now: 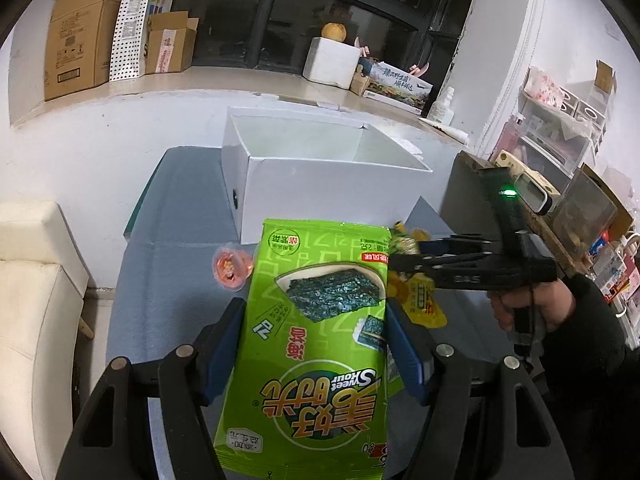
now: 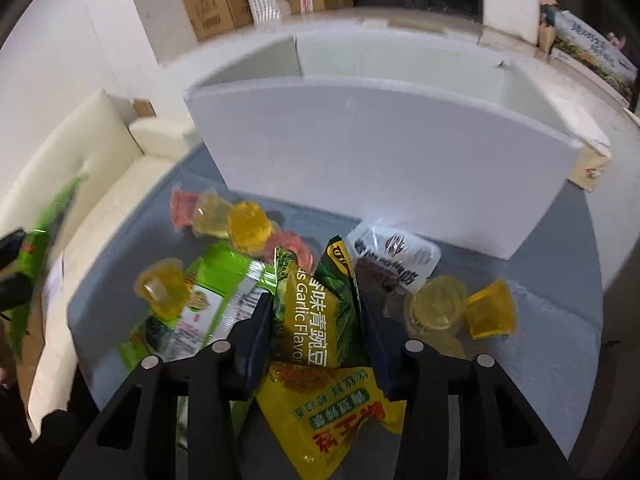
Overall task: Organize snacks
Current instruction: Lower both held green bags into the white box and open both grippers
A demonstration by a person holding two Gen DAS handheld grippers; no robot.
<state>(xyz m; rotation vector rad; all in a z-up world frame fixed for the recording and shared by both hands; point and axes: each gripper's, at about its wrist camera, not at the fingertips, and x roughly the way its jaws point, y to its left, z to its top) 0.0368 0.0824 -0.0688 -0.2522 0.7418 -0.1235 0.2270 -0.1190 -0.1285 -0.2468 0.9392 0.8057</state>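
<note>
Snacks are what we are sorting here, and two of them are already in our jaws. The seaweed pack [image 1: 316, 344] fills the lower centre of the left wrist view, pinched across its width between the blue pads of the left gripper [image 1: 316, 340], its top edge reaching up toward the white box [image 1: 320, 184] in the middle of the frame. In the right wrist view the right gripper [image 2: 316, 320] is closed on the green pea packet [image 2: 316, 312] at lower centre; we judge the pads to be pressing its sides, since the foil bulges between them. A yellow packet [image 2: 332, 420] lies just under it, touching or overlapping, and we cannot tell whether it is caught in the grip too.

To do this step well we would lift the pea packet straight up first, so the yellow packet and the jelly cups [image 2: 248, 226] around it stay on the grey table [image 2: 540, 320]. Then we would carry it over the near wall of the box, which stands in the upper half of the right view, and let go only once it is inside. The seaweed pack is broad and floppy, so we would keep it level and clear of the other gripper, which shows at centre right of the left view, close beside the pack's upper corner.
</note>
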